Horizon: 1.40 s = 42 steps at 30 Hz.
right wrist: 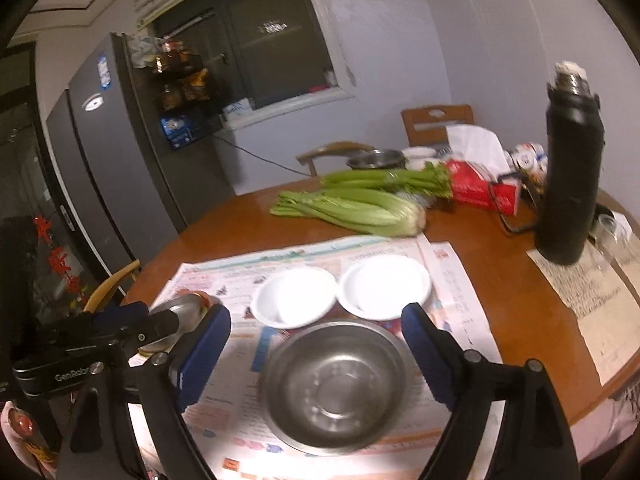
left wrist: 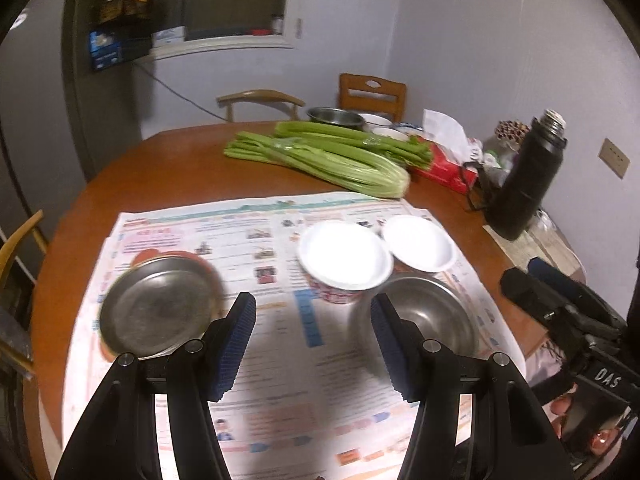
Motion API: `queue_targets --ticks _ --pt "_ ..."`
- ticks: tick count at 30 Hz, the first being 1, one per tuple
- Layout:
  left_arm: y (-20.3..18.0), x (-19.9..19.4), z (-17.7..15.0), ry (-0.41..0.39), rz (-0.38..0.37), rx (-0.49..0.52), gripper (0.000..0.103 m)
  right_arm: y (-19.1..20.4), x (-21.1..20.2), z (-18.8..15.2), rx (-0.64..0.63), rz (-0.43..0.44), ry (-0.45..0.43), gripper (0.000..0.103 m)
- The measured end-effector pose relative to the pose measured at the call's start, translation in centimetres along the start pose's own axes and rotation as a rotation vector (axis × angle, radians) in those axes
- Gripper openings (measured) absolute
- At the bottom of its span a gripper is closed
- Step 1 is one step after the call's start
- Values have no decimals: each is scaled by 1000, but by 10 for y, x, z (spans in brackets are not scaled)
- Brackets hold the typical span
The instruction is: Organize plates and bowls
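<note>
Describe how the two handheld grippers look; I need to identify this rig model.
Both match: the left gripper and right gripper have black angular linkage arms with silver pivot bolts and ribbed blue finger pads. The left unit's black body reads "GenRobo..." in white, seen from the right wrist; the right's shows "DAS".

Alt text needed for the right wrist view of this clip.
The open right gripper hovers over a steel bowl on a newspaper spread over a round wooden table. Two white bowls sit just beyond it, with celery and a black flask farther back.
</note>
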<state>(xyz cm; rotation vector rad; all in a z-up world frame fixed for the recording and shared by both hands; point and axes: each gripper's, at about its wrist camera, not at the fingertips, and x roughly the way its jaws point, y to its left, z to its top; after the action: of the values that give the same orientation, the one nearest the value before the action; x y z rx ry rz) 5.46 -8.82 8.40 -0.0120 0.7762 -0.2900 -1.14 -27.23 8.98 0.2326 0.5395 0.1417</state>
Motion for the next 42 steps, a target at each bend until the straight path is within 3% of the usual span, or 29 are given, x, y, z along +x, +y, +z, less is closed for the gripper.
queue_targets --ticks 4,9,15,23,34,42 --pt "-14 13 -2 20 -19 17 62 -18 10 -8 18 17 68 87" --pt "-24 38 -9 72 -27 17 62 -35 23 -19 -4 -32 122 87" --pt "-30 71 -17 149 -51 -13 62 -48 33 -26 -25 -87 140 87" --pt "-38 98 -27 195 -38 -15 62 -48 54 -42 -81 -125 186 85" --pt "-46 125 -36 250 -45 -10 62 -44 81 -61 -118 -112 273 69" --pt "-51 137 -37 261 -66 6 58 -39 86 -65 -128 -71 288 66"
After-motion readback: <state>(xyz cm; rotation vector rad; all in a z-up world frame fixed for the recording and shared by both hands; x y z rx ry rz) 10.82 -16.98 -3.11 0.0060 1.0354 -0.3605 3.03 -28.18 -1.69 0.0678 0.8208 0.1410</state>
